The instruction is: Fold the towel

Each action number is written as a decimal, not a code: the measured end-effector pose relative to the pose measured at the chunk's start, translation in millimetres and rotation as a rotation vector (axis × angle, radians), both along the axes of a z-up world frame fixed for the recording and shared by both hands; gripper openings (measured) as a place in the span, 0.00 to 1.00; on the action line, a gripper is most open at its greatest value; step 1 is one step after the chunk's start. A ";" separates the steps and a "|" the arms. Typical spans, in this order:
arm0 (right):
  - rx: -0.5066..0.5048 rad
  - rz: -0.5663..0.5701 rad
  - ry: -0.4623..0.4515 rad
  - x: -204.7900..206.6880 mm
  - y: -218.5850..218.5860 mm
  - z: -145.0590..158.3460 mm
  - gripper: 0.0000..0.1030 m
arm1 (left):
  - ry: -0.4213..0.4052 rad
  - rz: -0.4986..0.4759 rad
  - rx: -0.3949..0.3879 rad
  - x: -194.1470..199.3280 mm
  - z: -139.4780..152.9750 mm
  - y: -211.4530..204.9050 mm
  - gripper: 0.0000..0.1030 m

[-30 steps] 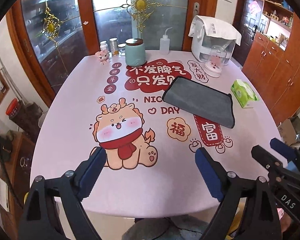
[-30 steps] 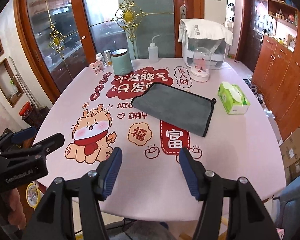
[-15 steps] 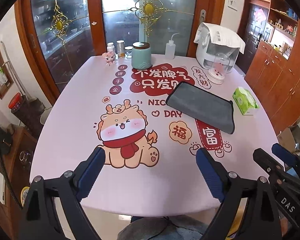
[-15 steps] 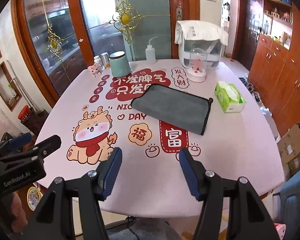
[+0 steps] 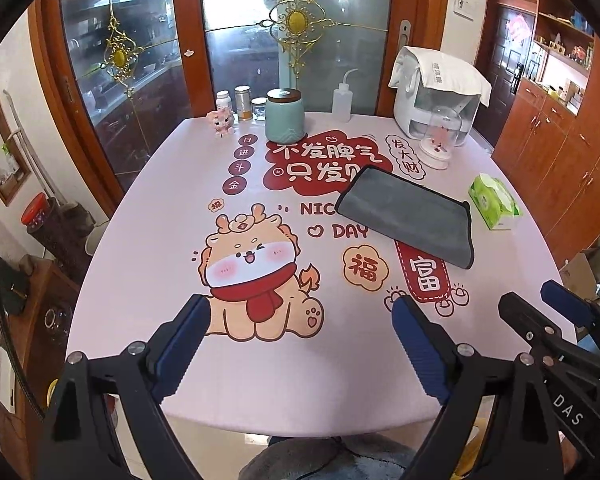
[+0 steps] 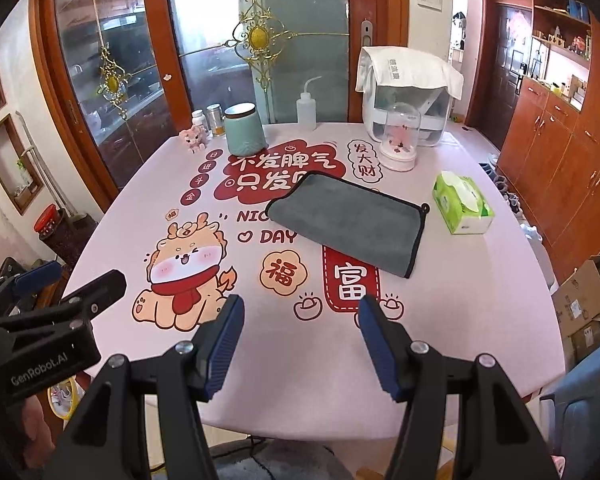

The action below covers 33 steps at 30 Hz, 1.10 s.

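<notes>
A grey towel (image 5: 408,216) with black edging lies flat and folded on the pink printed table (image 5: 140,240), right of centre; it also shows in the right wrist view (image 6: 348,222). My left gripper (image 5: 300,316) is open and empty above the table's near edge, well short of the towel. My right gripper (image 6: 300,316) is open and empty, also over the near edge. The right gripper shows at the lower right of the left wrist view (image 5: 548,308); the left gripper shows at the left of the right wrist view (image 6: 64,284).
A green tissue pack (image 6: 462,208) lies right of the towel. At the table's far edge stand a teal canister (image 6: 244,130), a squeeze bottle (image 6: 306,110), small jars (image 5: 242,102), a pink figurine (image 5: 220,122), a glass dome (image 6: 398,142) and a white appliance (image 6: 408,96).
Both grippers have pulled back and risen slightly from the table, so the towel looks smaller and farther. Both stay open. The towel has not moved.
</notes>
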State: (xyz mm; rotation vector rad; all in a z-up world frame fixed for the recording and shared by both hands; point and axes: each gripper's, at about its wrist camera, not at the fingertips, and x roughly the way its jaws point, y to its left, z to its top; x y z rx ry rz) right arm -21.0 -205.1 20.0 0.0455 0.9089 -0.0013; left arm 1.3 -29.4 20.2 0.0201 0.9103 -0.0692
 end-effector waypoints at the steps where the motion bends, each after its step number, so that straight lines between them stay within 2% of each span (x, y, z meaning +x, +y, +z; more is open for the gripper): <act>1: -0.001 0.000 0.001 0.3 0.6 -0.2 0.58 | 0.000 0.001 0.000 0.3 -0.1 0.1 0.89; 33: 0.004 -0.017 0.017 1.1 4.0 -5.6 0.58 | 0.009 -0.013 -0.007 1.2 -4.3 3.1 0.89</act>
